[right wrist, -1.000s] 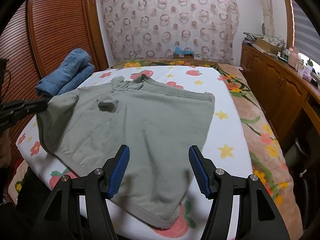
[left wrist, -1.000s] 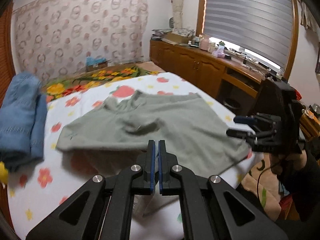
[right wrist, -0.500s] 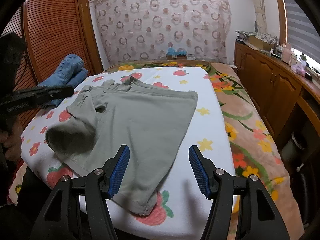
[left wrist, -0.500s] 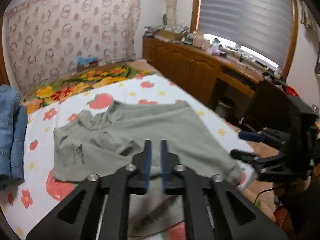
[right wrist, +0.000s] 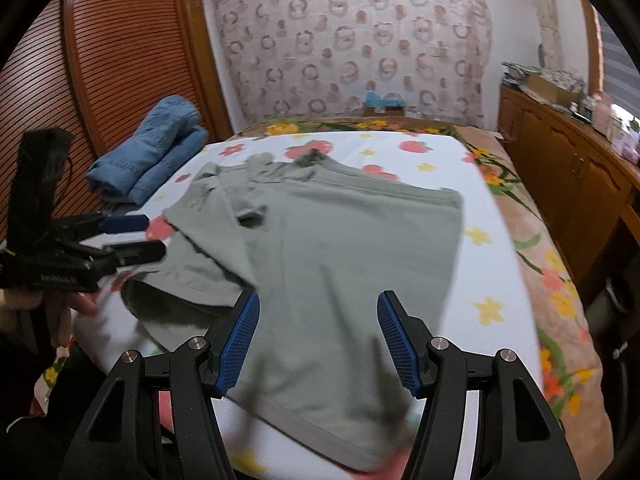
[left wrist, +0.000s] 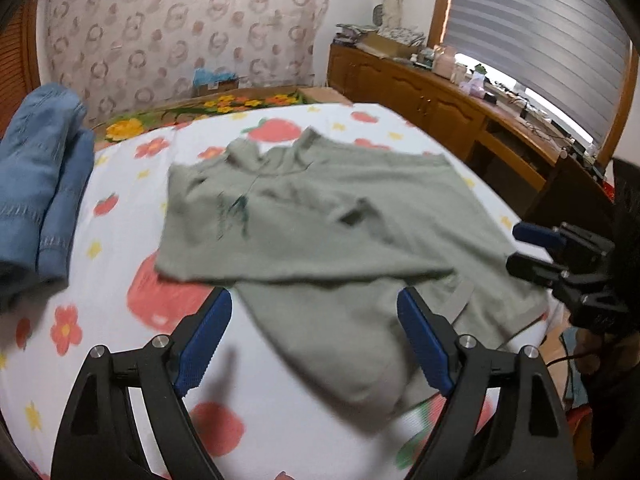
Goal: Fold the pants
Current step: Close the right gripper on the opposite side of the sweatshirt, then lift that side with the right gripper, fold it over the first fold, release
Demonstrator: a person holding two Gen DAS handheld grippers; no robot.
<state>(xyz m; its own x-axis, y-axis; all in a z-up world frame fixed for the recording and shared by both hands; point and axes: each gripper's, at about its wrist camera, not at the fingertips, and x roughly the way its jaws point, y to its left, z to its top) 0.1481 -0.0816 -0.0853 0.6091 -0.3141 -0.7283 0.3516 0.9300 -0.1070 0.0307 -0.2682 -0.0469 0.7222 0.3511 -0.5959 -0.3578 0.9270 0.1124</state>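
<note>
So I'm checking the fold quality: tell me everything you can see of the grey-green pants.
The grey-green pants are soft, knit-looking fabric with a banded hem, lying on the strawberry-print bed sheet. One leg is folded across the other, its edge rumpled and slightly raised. The near hem reaches the bed's edge. Small dark print marks the folded leg. Neither the left gripper nor the right gripper holds them; both are open.

Dark print on the grey pants (left wrist: 236, 216), near the waistband, too blurred to read. White lettering on the left gripper (right wrist: 132, 236) body, likewise illegible. No other readable text.
</note>
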